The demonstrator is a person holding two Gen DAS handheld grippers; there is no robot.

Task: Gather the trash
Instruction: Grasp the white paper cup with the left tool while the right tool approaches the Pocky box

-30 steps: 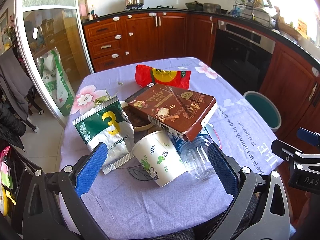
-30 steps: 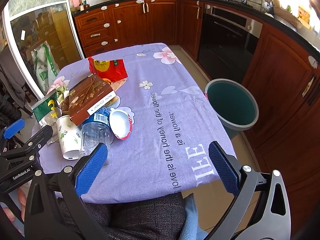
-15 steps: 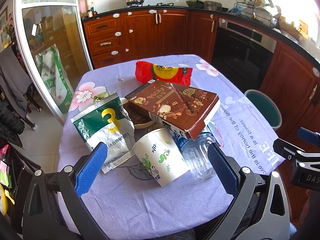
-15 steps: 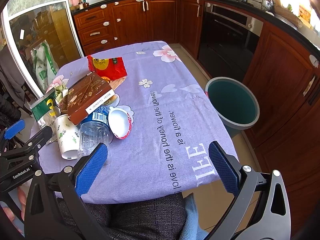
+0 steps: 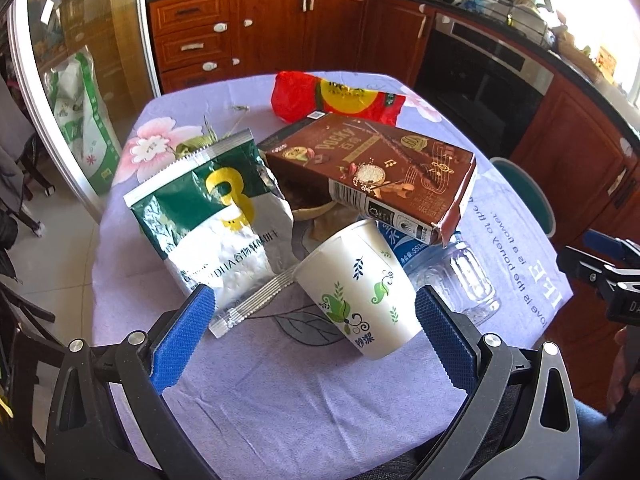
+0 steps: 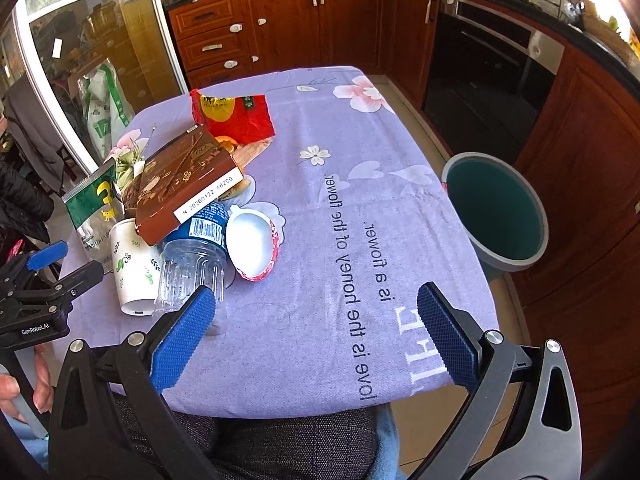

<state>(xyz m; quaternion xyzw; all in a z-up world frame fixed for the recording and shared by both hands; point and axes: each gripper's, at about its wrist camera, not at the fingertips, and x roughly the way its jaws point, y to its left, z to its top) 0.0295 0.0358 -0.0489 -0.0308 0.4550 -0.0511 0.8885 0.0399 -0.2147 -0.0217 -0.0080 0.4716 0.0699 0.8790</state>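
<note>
**Trash pile on the table, before the first pick**

Trash lies heaped on the purple tablecloth point(image 6: 360, 184), ahead of the left gripper point(image 5: 312, 336) and ahead and to the left of the right gripper point(image 6: 316, 334). The green bin point(image 6: 496, 212) stands on the floor, ahead and to the right of the right gripper, beyond the table edge. Nothing shows in the part of the bin that can be seen.

Items, largest first: the brown snack box point(image 5: 372, 172), propped across the heap; the green and silver packet point(image 5: 212, 224), left of centre; the red wrapper point(image 5: 336, 98), farthest away; the paper cup point(image 5: 360, 284), on its side and nearest, between the left gripper's spread fingers but untouched; the clear bottle point(image 5: 456, 276), lying against the cup under the box; the small white tub point(image 6: 252, 242), open, beside the bottle.

Both grippers are spread wide and hold nothing. The step in hand appears to be the approach to a first item, probably the cup. The next move calls for advancing the left gripper until its fingers flank the cup, then closing gently, since thin paper crushes easily and the box leaning above may slide.
</note>
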